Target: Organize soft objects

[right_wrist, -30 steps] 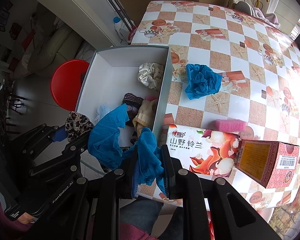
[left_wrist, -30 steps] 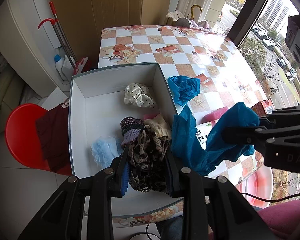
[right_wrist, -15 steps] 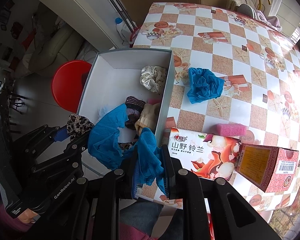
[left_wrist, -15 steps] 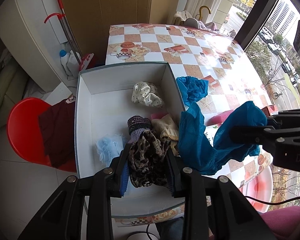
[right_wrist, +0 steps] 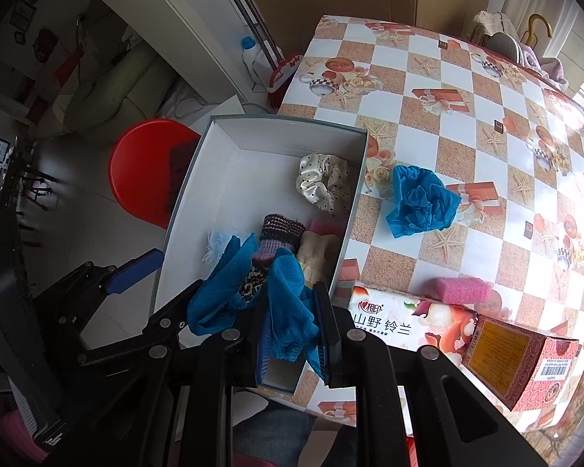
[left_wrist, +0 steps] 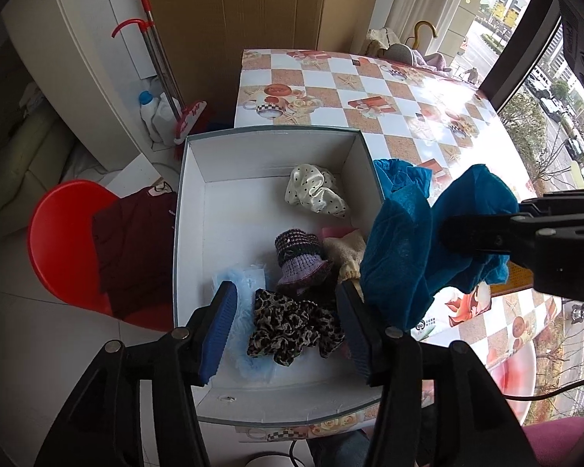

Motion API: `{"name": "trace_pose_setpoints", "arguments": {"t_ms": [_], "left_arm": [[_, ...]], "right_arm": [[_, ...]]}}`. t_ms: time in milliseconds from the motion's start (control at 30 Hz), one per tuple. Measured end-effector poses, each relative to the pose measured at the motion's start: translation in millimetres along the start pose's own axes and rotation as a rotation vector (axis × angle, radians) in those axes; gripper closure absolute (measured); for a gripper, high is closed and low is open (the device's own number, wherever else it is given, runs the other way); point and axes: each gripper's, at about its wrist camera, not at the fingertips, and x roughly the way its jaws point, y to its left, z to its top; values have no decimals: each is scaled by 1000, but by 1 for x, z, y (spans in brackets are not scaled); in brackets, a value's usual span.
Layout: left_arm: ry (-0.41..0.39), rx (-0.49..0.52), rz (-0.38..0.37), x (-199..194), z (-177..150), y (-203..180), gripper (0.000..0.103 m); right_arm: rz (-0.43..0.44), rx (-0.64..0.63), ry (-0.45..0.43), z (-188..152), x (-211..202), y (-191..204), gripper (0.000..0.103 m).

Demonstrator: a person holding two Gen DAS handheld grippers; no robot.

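Two blue ribbed pads [left_wrist: 220, 327] face each other on the left gripper [left_wrist: 288, 329], whose jaws are opening; the leopard-print scrunchie [left_wrist: 292, 325] lies crumpled between them on the box floor, and neither pad presses on it. The right gripper [right_wrist: 294, 336] is clamped tight on a teal gauzy cloth [right_wrist: 288, 303], thin and wrinkled, which droops in loose folds over the near right corner of the white box [left_wrist: 253, 155].

Inside that shallow cardboard box, with its smooth white walls and grey rim, sit other soft things: a knitted purple-and-black hat [left_wrist: 299, 258] with a flared brim, just beyond the scrunchie; a cream fuzzy piece [left_wrist: 344, 251] beside it against the right wall; a pale blue fluffy tuft [left_wrist: 245, 276] by the left pad; and a shiny satin dotted scrunchie [left_wrist: 315, 192] farther back.

Beyond the box's right wall, a second crumpled teal cloth [right_wrist: 418, 200] rests on the glossy checkered tablecloth [right_wrist: 467, 116]. A pink sponge [right_wrist: 459, 290] lies near a printed tissue pack [right_wrist: 405, 323] and a red carton [right_wrist: 521, 358]. A red round stool [left_wrist: 62, 249] stands left of the box.
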Motion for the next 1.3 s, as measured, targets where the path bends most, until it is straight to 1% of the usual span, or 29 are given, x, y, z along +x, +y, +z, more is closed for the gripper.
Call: {"name": "trace_pose_setpoints", "arguments": {"t_ms": [33, 67, 133, 233, 333, 367, 400, 467, 500, 567, 633, 667, 700, 733, 767, 867, 933, 1000, 1067, 1167, 1300], "left_arm": [[1, -7, 6, 0, 0, 2, 34], [4, -15, 11, 1, 0, 4, 30], [25, -35, 16, 4, 0, 8, 26], [87, -64, 16, 13, 0, 12, 25], [90, -79, 16, 15, -2, 14, 23], [86, -82, 24, 14, -2, 14, 20], [86, -84, 31, 14, -2, 14, 19], [98, -91, 42, 16, -2, 15, 11], [108, -96, 50, 17, -1, 16, 10], [115, -106, 51, 19, -1, 17, 4], [107, -109, 53, 17, -1, 18, 3], [107, -108, 63, 16, -1, 18, 3], [108, -102, 77, 15, -1, 16, 3], [104, -92, 88, 14, 0, 15, 3], [101, -80, 97, 13, 0, 13, 3], [105, -50, 141, 12, 1, 8, 3], [111, -42, 147, 12, -1, 6, 3], [105, -46, 119, 10, -3, 7, 3], [91, -45, 93, 5, -4, 6, 3], [52, -33, 73, -4, -3, 3, 3], [13, -21, 58, -16, -2, 1, 3]], "right_arm": [[-2, -2, -4, 3, 0, 1, 82], [-4, -4, -9, 4, -1, 2, 82], [-2, -11, -15, 8, -3, 4, 82], [4, -18, -17, 11, -3, 7, 82], [12, -20, -10, 14, -2, 9, 81], [12, -21, -8, 15, -2, 9, 75], [11, -21, -10, 15, -2, 9, 61], [3, -21, -24, 17, -4, 10, 42], [2, -23, -32, 18, -5, 10, 42], [5, -26, -26, 20, -5, 11, 42], [-3, -23, -15, 21, -3, 11, 42], [-11, -21, -6, 21, -2, 10, 37], [-23, -19, 1, 21, 0, 10, 20], [-38, -15, 4, 20, 1, 9, 13], [-51, -13, 1, 19, 1, 8, 9], [-99, -17, 32, 16, 5, 7, 9], [-114, -19, 69, 14, 12, 5, 9], [-100, -6, 97, 11, 18, 1, 0], [-105, 13, 101, 8, 20, -3, 0], [-96, 47, 107, 7, 22, -11, 0], [-114, 42, 98, 5, 20, -11, 0]]}}
